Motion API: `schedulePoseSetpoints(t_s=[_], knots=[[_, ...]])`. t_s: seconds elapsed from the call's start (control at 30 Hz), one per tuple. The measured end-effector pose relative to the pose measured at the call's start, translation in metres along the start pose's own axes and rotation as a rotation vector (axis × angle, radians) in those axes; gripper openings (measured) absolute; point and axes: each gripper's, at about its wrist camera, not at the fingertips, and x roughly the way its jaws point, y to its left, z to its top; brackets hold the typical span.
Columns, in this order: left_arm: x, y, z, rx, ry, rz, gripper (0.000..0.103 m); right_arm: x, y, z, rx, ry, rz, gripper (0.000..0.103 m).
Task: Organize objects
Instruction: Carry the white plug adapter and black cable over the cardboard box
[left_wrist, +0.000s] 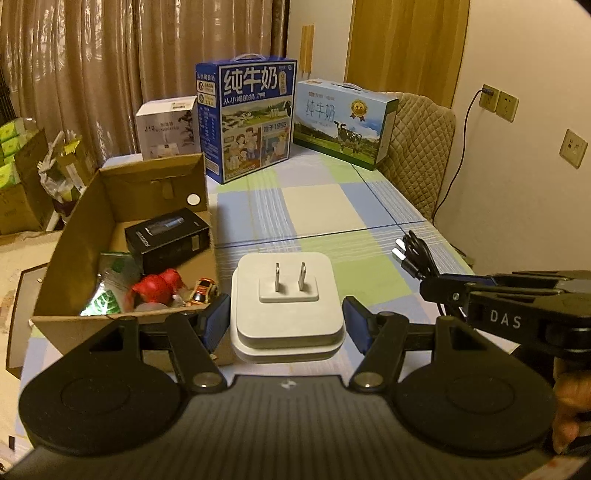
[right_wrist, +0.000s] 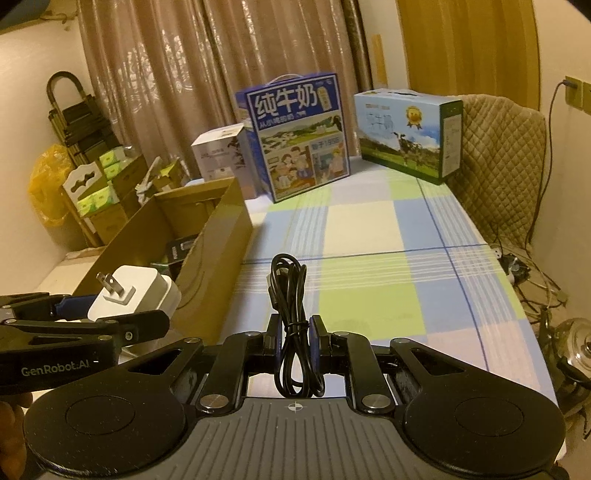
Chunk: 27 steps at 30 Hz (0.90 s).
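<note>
Charger (left_wrist: 286, 302), white w/ two prongs up, sits lower centre of my left wrist view, clamped between the left gripper (left_wrist: 285, 315) jaws, blue pads against both its sides. In the right wrist view I see it at lower left, raised off the cloth just beside the cardboard box (right_wrist: 207, 254) wall. Cable (right_wrist: 291, 295), black, coiled and tied, is at centre of the right wrist view, pinched in the right gripper (right_wrist: 294, 334) jaws, which are closed nearly all the way on the bundle; loops stick out above and below the pads. Its plug ends show at mid right in the left view. The box, open-topped, fills left of the left view: black carton (left_wrist: 168, 240), red toy (left_wrist: 157, 290), small toy car (left_wrist: 203, 290) inside. Checked cloth covers the counter (left_wrist: 369, 206). Top centre, blue milk carton (left_wrist: 247, 118); to its right, pale milk carton (left_wrist: 343, 122); to its left, white box (left_wrist: 166, 125).
</note>
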Motion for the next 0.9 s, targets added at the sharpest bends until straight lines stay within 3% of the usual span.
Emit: schedulePoseSetpoints(t_s=[0.9], knots=[[-0.034,0.079,-0.012,-0.101,-0.017,0.105,0.061,0.03,0.071,0.001,-0.091,0.037,0.107,0.012]])
